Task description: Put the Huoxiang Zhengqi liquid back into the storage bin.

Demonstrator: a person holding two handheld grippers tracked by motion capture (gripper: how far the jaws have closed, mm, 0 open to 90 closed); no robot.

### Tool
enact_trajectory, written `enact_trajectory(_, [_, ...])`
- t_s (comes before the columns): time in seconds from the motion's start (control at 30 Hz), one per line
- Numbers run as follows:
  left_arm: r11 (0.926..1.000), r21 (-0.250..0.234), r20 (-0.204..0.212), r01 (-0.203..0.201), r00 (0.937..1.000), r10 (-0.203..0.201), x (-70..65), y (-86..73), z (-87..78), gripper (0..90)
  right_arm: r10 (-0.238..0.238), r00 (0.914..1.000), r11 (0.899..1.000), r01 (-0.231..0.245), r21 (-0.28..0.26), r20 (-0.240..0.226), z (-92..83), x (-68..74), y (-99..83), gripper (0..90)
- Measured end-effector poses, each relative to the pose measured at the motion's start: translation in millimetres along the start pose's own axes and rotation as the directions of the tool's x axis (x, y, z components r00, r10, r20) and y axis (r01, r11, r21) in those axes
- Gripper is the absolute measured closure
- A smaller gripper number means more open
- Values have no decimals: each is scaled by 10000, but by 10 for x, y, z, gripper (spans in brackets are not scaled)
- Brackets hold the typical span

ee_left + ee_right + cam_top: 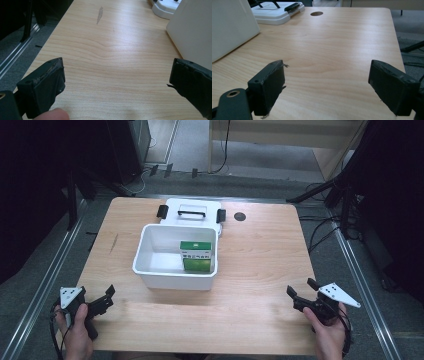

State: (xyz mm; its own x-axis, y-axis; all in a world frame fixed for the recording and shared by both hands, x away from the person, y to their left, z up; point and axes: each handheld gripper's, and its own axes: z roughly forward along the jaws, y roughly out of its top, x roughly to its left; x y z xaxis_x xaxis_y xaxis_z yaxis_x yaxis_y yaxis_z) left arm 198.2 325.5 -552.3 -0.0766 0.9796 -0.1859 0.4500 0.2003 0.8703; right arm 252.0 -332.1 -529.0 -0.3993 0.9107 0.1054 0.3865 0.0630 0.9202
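Note:
A white plastic bin (150, 270) stands in the middle of the wooden table, with a green and white carton (195, 256) inside, against its right wall. The bin's white lid (192, 212), with a black handle and black clips, lies flat just behind it. My left gripper (110, 293) rests near the table's front left corner, jaws open and empty; the left gripper view has the bin's wall (192, 30) at its right. Near the front right edge sits my right gripper (301, 288), jaws wide apart over bare wood, nothing between them.
A round dark hole (240, 216) marks the table at the back right, also in the right gripper view (316, 13). Tripod legs and cables stand on the floor to the right. A dark streak (99, 15) marks the wood at the left.

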Motion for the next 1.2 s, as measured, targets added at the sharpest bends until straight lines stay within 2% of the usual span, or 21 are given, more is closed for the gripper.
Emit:
enact_trajectory(0.07, [10000,2,-2,8,10000,-8,0,0,0,11,142,9999,9999,-142,23,11,-56,-9,-53,141])
enact_trajectory(0.3, [10000,-8,-25,-85,10000,85,-3,0,-3,11,77,9994,10000,-76,-36,336,-252,-74,-169,142])
enact_trajectory(0.5, [9999,24,12,-168,9999,168,-8,-2,-5,10,277,9984,9995,-271,-136,501,-380,-142,-258,145])
enact_trajectory(0.57, [9998,11,8,-181,9998,181,-15,-2,-5,11,267,9983,9996,-264,-75,522,-390,-138,-296,145])
enact_trajectory(0.7, [9996,12,-24,-283,9996,283,-26,-4,-6,10,-286,9975,9995,276,164,645,-375,-69,-321,144])
enact_trajectory(0.77, [9995,17,-11,-328,9995,328,-26,-5,-9,10,-402,9971,9991,395,117,649,-376,-44,-325,144])
enact_trajectory(1.1, [9990,93,-5,-433,9991,433,-26,-8,-19,10,139,9955,9999,-134,-57,937,-460,-124,-350,144])
enact_trajectory(1.2, [9990,92,-6,-448,9990,448,-28,-8,-19,10,90,9948,10000,-87,-42,1014,-456,-126,-349,144])
